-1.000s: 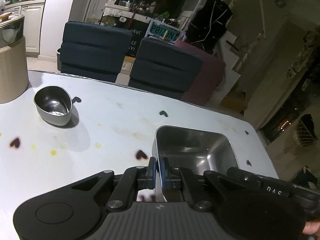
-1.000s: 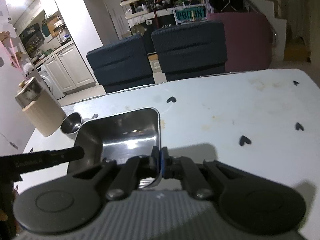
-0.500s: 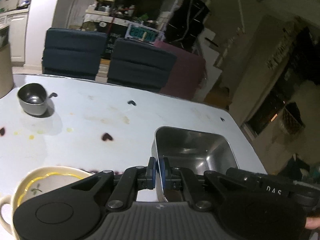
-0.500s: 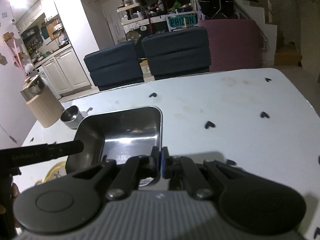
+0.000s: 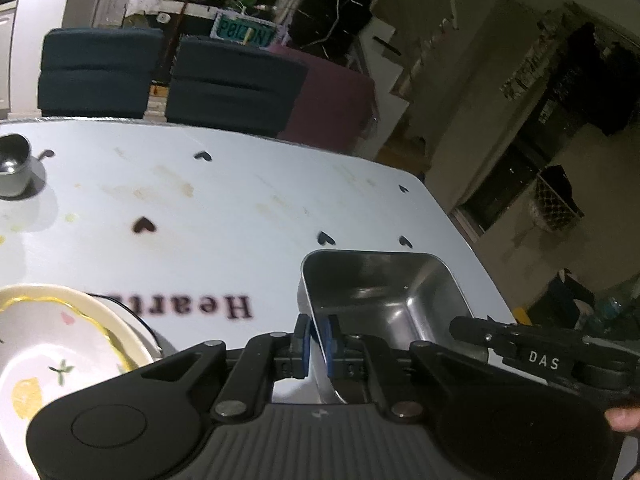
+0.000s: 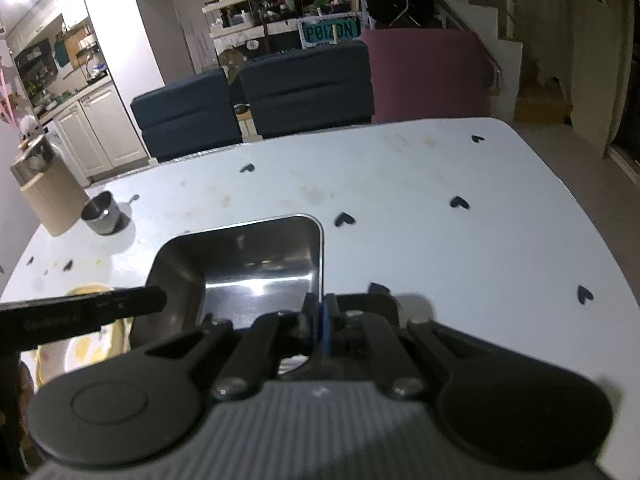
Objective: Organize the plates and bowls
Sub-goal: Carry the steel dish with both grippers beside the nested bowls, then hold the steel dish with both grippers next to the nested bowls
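A rectangular steel tray is held above the white table between both grippers. My left gripper is shut on the tray's left wall. My right gripper is shut on the right wall of the same tray. A cream plate with yellow trim and lemon prints lies on the table at the lower left; it also shows in the right wrist view under the tray's left side. A small steel cup stands far left; it also shows in the right wrist view.
The white table carries black heart prints and the word "Heart". A beige canister stands at its far left corner beside the cup. Two dark chairs and a maroon seat stand behind the far edge.
Both grippers have carried the steel tray back toward the near side of the table. The cup now looks farther away, and the cream plate has come into view at the lower left.
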Action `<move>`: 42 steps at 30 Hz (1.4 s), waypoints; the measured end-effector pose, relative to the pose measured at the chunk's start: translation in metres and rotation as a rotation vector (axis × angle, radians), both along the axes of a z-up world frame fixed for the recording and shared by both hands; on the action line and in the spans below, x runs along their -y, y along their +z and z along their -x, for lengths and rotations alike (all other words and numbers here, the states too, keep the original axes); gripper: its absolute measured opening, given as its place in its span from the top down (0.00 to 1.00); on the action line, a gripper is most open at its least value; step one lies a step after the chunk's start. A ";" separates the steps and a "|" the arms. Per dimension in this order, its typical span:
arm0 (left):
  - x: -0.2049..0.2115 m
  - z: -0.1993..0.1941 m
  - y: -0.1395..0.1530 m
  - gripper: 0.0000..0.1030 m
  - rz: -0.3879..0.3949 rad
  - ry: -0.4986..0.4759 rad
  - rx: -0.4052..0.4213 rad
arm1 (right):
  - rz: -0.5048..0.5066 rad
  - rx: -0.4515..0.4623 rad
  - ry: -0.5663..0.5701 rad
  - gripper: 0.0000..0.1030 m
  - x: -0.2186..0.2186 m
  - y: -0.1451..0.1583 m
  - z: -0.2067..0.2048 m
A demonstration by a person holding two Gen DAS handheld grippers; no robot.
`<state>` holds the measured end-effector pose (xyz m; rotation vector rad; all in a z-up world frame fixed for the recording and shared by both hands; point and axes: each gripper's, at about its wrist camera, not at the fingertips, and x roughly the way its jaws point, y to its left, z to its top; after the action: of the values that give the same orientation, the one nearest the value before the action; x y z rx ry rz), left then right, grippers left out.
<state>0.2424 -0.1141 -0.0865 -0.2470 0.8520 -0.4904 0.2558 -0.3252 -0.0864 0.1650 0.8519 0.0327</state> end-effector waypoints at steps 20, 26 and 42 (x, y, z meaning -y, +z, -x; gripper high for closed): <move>0.026 -0.005 -0.025 0.92 -0.037 -0.075 -0.018 | 0.055 -0.078 -0.019 0.96 0.021 -0.018 0.001; 0.032 -0.005 -0.029 0.92 -0.058 -0.090 -0.019 | 0.066 -0.105 -0.022 0.96 0.024 -0.022 -0.002; 0.043 -0.005 -0.038 0.90 -0.123 -0.130 -0.028 | 0.100 -0.197 -0.008 0.96 0.027 -0.041 -0.011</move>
<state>0.2472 -0.1571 -0.1244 -0.0858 0.9255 -0.5540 0.2664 -0.3524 -0.1275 0.0778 1.0471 -0.0341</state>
